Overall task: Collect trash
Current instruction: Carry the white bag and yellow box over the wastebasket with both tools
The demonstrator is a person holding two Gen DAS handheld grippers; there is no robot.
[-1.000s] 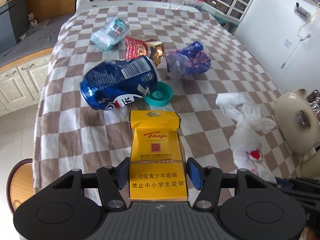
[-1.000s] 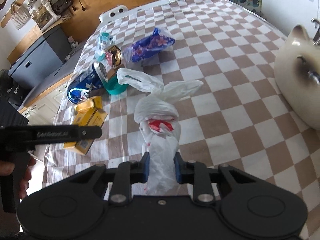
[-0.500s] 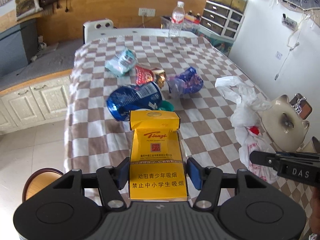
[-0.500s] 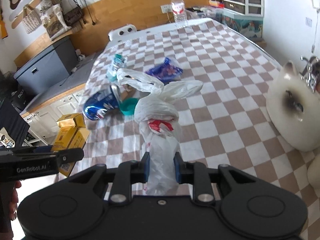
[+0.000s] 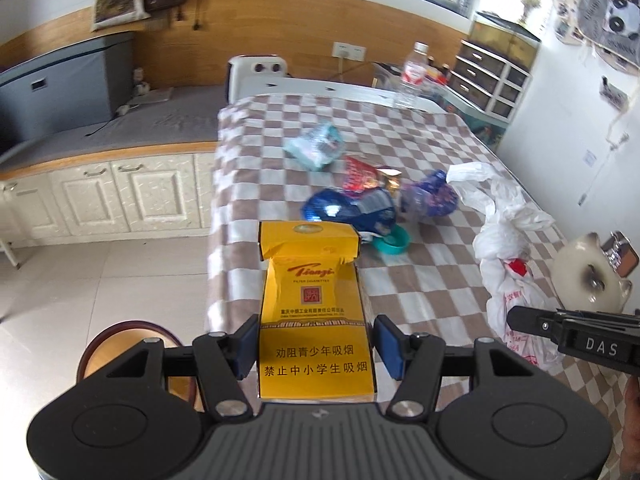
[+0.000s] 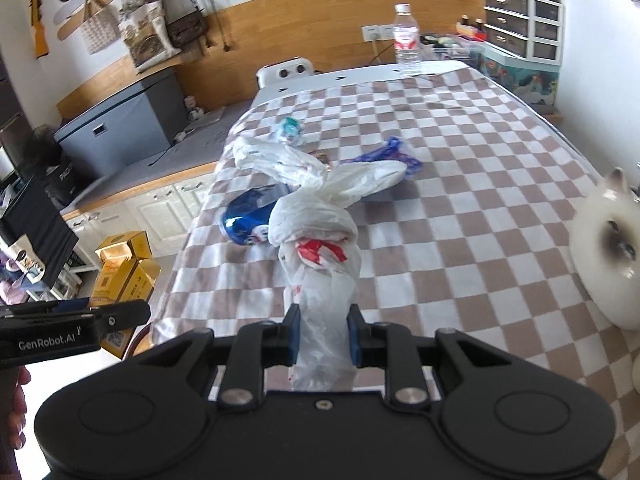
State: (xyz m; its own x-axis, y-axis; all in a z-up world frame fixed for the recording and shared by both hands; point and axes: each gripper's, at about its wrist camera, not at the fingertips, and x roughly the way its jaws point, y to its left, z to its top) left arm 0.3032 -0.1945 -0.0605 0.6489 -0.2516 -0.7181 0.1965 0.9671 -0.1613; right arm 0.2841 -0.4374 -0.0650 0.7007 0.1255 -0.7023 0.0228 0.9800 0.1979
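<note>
My left gripper [image 5: 316, 346] is shut on a yellow cigarette box [image 5: 314, 304] with its lid flipped open, held up off the checkered table [image 5: 424, 292] near its left edge. My right gripper [image 6: 323, 340] is shut on a knotted white plastic bag [image 6: 316, 232], also lifted above the table; the bag also shows in the left wrist view [image 5: 506, 248]. The box also shows in the right wrist view [image 6: 126, 268]. On the table lie a crushed blue can [image 5: 352, 208], a teal lid [image 5: 390, 240], a red-gold wrapper [image 5: 366, 172], a purple wrapper [image 5: 430, 198] and a light blue packet [image 5: 316, 146].
A cream cat-shaped ceramic piece [image 6: 604, 252] stands at the table's right edge. A water bottle [image 6: 406, 42] stands at the far end. A round brown stool [image 5: 120, 340] is on the tiled floor beside the table. White cabinets [image 5: 104, 196] line the left wall.
Both grippers have risen and pulled back from the table with the box and the bag still held. The table litter now looks farther away.
</note>
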